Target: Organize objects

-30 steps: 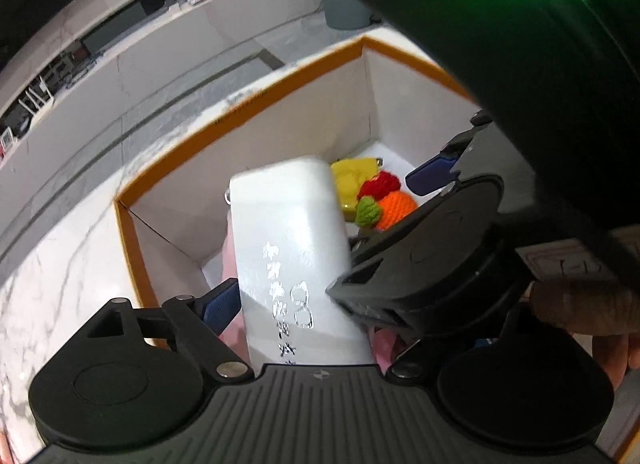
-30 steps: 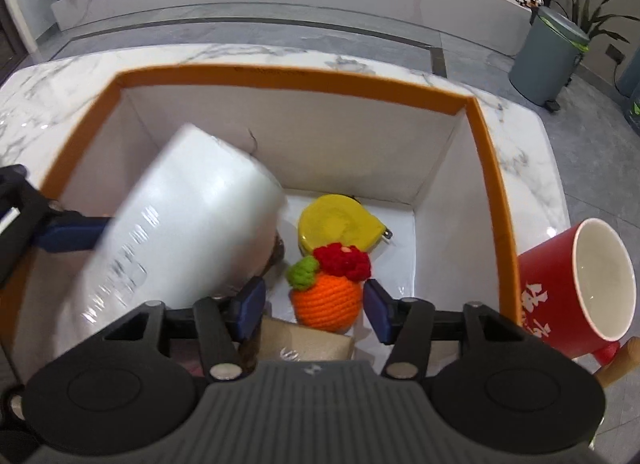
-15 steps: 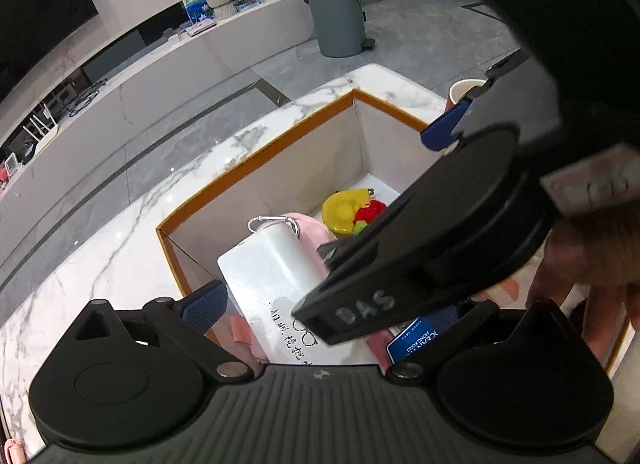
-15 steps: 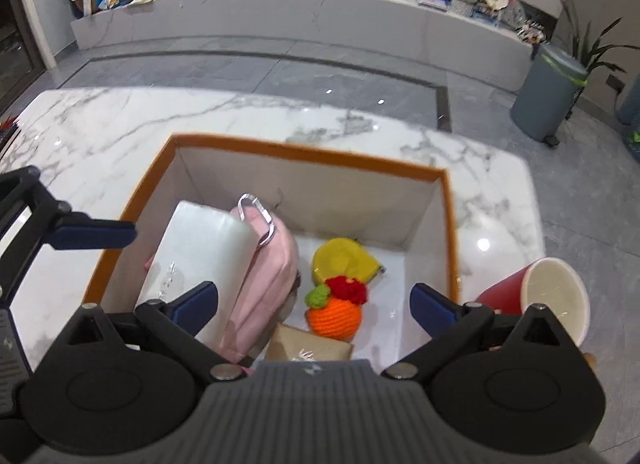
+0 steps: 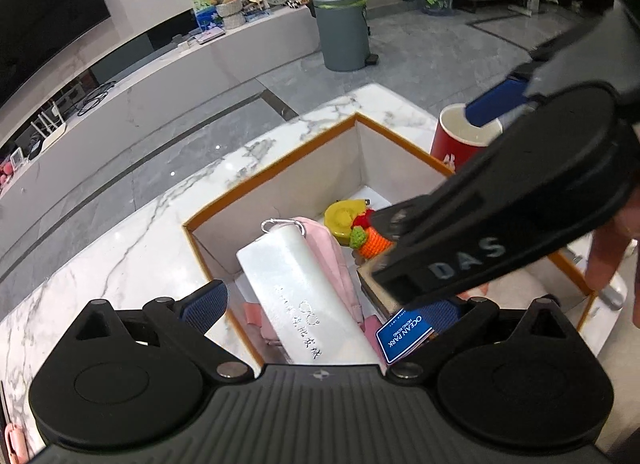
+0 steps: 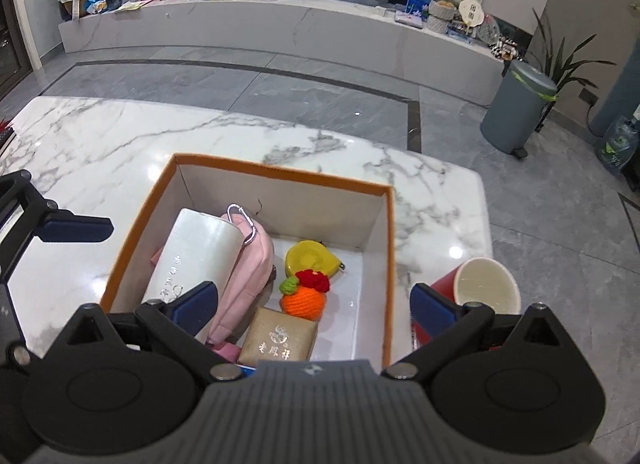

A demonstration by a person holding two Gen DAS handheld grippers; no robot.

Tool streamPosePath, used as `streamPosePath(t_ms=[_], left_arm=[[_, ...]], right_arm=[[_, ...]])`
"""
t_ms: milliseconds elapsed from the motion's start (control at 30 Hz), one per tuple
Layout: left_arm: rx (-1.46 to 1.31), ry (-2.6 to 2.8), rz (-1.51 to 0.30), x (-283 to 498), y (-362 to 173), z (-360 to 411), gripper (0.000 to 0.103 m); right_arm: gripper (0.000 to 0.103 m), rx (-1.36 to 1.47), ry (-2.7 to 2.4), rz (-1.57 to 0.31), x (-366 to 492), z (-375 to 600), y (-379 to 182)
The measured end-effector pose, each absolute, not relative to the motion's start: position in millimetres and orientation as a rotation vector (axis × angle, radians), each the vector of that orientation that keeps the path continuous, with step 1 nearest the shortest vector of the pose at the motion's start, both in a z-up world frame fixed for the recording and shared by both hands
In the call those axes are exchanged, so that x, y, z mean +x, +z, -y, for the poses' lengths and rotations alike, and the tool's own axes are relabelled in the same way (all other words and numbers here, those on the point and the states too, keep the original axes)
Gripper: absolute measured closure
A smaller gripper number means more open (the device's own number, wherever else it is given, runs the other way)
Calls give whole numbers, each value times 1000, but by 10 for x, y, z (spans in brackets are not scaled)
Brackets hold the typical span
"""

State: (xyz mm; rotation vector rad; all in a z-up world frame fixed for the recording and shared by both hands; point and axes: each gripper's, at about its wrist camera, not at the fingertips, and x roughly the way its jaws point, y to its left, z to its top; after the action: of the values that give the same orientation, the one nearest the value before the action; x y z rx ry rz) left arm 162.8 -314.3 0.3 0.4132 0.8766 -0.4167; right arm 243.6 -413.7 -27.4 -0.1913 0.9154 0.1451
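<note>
An orange-rimmed white box sits on the marble table. Inside lie a white cylindrical case, a pink pouch with a carabiner, a yellow tape measure, a crocheted orange, a beige box and a blue card. My left gripper is open and empty above the box's near side. My right gripper is open and empty above the box; it also crosses the left wrist view.
A red mug stands on the table just right of the box. The table edge runs close behind the mug. A grey bin stands on the floor beyond.
Both grippers have risen up and back from the box. The left gripper has let go of the white case, which now lies in the box on the pink pouch.
</note>
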Motion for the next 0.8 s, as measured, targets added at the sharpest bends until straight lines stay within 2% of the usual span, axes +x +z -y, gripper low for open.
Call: streamPosePath(t_ms=[600, 800], left_arm=[[271, -448, -858, 1227, 419, 2653, 0], [59, -490, -876, 1175, 516, 2436, 0]], right_arm=[[1, -156, 136, -829, 1571, 3899, 302], [1, -91, 105, -778, 1367, 3863, 473]])
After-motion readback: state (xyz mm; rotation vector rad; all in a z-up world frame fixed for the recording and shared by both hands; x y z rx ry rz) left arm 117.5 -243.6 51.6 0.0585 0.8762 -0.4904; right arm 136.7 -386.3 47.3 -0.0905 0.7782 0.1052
